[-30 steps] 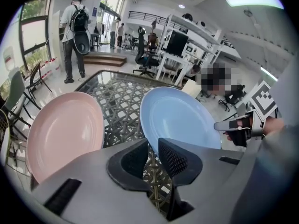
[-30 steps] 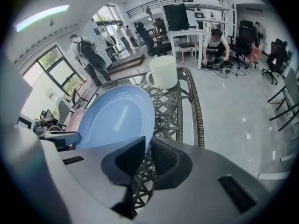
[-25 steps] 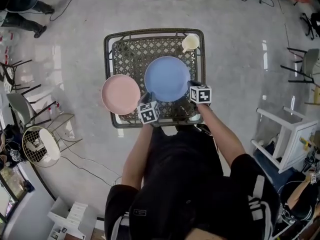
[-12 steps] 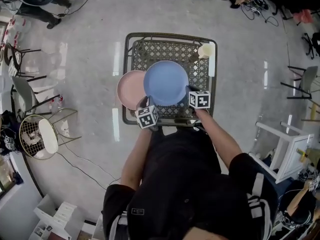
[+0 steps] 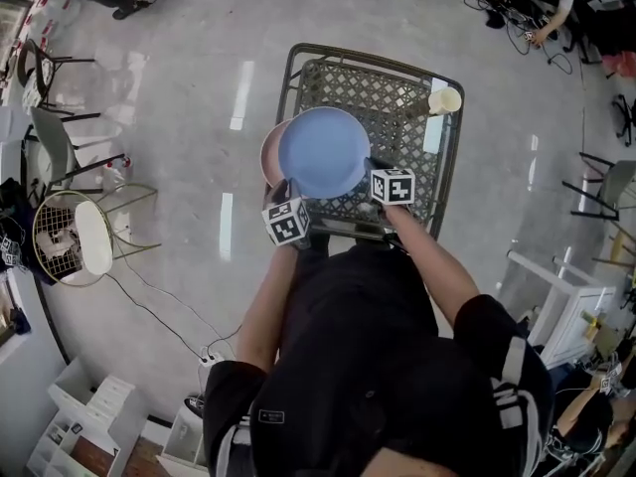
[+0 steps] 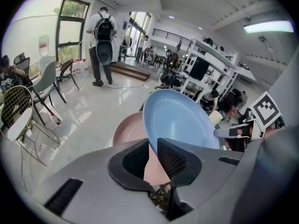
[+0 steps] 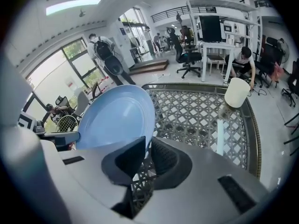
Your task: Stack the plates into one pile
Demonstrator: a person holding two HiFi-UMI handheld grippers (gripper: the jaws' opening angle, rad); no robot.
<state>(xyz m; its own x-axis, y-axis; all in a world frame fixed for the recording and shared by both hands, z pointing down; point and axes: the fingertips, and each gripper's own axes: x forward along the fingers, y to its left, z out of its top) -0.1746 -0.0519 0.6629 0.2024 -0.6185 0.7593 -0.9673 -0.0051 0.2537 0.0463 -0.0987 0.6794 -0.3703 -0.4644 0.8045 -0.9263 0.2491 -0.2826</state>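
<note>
Both grippers hold a round blue plate [image 5: 323,152] above the left part of a dark metal table [image 5: 397,117] with a woven lattice top.

The left gripper [image 5: 285,191] has the plate's near-left rim between its jaws. In the left gripper view its jaws [image 6: 153,154] have just been closing and now clamp that rim. The blue plate [image 6: 180,120] rises tilted from between them.

The right gripper [image 5: 374,173] grips the near-right rim. In the right gripper view its two pads [image 7: 146,155] pinch the plate's edge. The blue plate [image 7: 114,118] slants up to the left over the table's lattice [image 7: 196,115].

A round pink plate [image 5: 266,153] lies at the table's left edge and juts out past that edge. In the head view the blue plate covers most of it, and only a crescent shows on the side away from the table. In the left gripper view the pink plate [image 6: 130,130] sits lower than the blue one. Whether the two plates touch cannot be told.

A small cream cup [image 5: 444,99] stands at the table's far right corner, well apart from both plates. It also shows in the right gripper view [image 7: 237,92].
</note>
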